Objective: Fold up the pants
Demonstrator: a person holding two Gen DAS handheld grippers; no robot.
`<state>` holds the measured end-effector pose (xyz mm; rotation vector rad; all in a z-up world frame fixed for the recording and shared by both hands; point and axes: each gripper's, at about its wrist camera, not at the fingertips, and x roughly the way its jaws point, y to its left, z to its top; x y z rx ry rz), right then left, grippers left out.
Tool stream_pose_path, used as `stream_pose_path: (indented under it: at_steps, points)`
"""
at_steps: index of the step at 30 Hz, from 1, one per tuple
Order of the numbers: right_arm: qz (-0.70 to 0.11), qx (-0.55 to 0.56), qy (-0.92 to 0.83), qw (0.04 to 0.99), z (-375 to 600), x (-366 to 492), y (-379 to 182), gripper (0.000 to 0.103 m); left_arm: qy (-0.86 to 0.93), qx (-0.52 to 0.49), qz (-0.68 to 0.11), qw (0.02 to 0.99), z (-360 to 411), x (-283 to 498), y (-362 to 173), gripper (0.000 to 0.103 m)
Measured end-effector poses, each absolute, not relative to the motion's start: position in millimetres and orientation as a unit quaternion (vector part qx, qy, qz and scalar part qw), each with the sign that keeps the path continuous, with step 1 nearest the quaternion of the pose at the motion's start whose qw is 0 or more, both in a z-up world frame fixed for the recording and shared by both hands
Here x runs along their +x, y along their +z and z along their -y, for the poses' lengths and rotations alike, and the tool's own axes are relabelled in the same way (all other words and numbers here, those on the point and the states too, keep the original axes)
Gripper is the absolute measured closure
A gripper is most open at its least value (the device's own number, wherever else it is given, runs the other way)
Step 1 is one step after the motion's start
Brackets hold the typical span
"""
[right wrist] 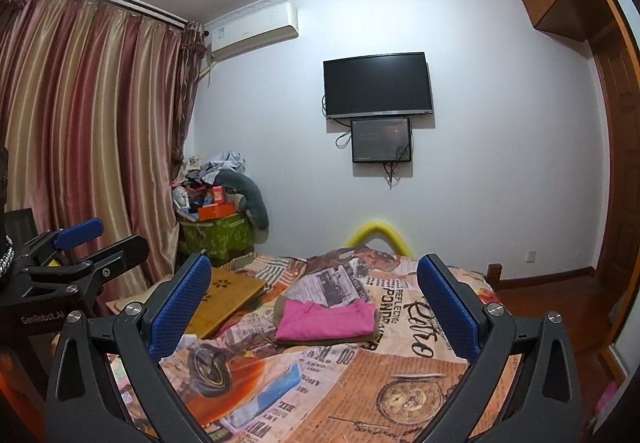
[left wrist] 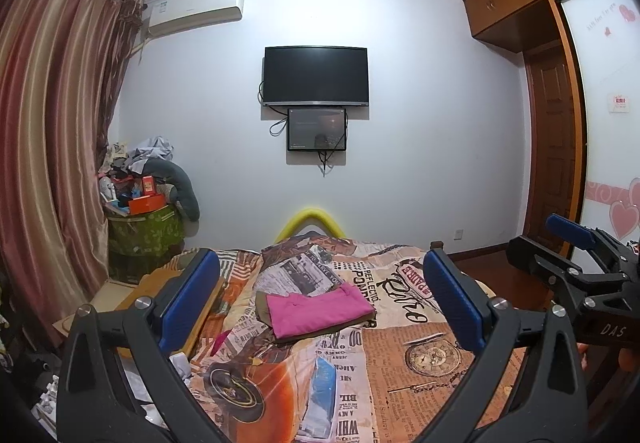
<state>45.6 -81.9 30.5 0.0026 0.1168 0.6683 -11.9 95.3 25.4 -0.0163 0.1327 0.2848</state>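
The pink pants (left wrist: 318, 313) lie folded on the bed (left wrist: 420, 363), on top of another folded olive-brown garment (left wrist: 262, 309), in the middle of the printed bedcover. The left claw (left wrist: 320, 303) is spread wide, with nothing between its blue pads (left wrist: 188, 299), and it is held above the near part of the bed, well apart from the pants. The right claw (right wrist: 314, 309) is also spread wide and empty, and it is beside the left one at about the same height. A wooden board (right wrist: 228, 295) lies on the bed to the left of the pants. On the far wall hangs a dark television (right wrist: 378, 85) with a smaller screen (right wrist: 381, 141) just under it
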Motion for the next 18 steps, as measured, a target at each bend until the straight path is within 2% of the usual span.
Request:
stream_pose_path:
  at_steps: [18]
  points:
    - [-0.06,0.004,0.326,0.944,82.3,47.9,29.1,0.0,0.135,-0.01,-0.067,0.989,-97.4,-10.4,24.9,0.0]
